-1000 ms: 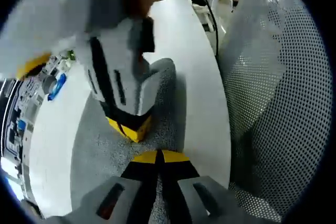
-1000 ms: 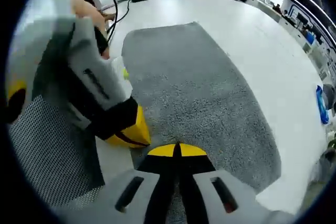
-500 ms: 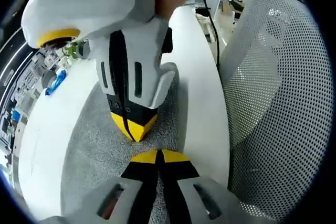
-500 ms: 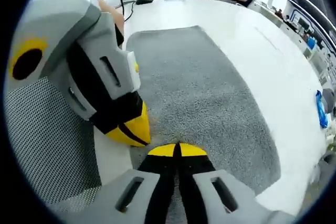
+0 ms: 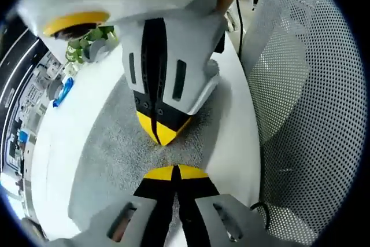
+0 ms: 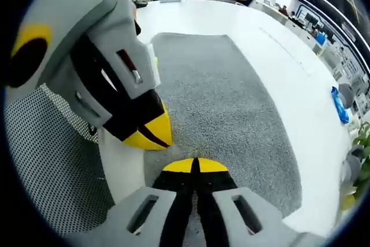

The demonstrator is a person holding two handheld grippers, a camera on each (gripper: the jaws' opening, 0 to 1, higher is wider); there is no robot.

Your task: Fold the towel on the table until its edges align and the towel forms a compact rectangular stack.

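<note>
The left gripper (image 5: pixel 174 172) has its yellow-tipped fingers (image 5: pixel 159 173) pressed together, with nothing between them. They sit low over the near end of the gray towel (image 5: pixel 110 160). Just past them, the right gripper (image 5: pixel 163 134) points back the other way, tip nearly to tip, and its yellow fingers are pressed together too.

From the right gripper view, the right gripper (image 6: pixel 194 165) is also over the towel's near end, fingers (image 6: pixel 209 166) closed on nothing. The left gripper (image 6: pixel 151 136) comes in just beside them, down near the towel's edge.

The towel (image 6: pixel 225 108) lies flat and spread out on the white worktop (image 6: pixel 289 67), stretching away from the fingers as one long fuzzy shape. It is not folded yet.

Beside the fingers, off the worktop's edge, there is a mesh chair back (image 5: pixel 306 96) full of tiny holes. Farther out on the worktop lies a small blue thing (image 6: pixel 339 98), well apart from the towel. A black cable (image 5: pixel 238 24) runs along the far part of the worktop. Some green leaves (image 5: pixel 87 41) show far off behind the right gripper.
</note>
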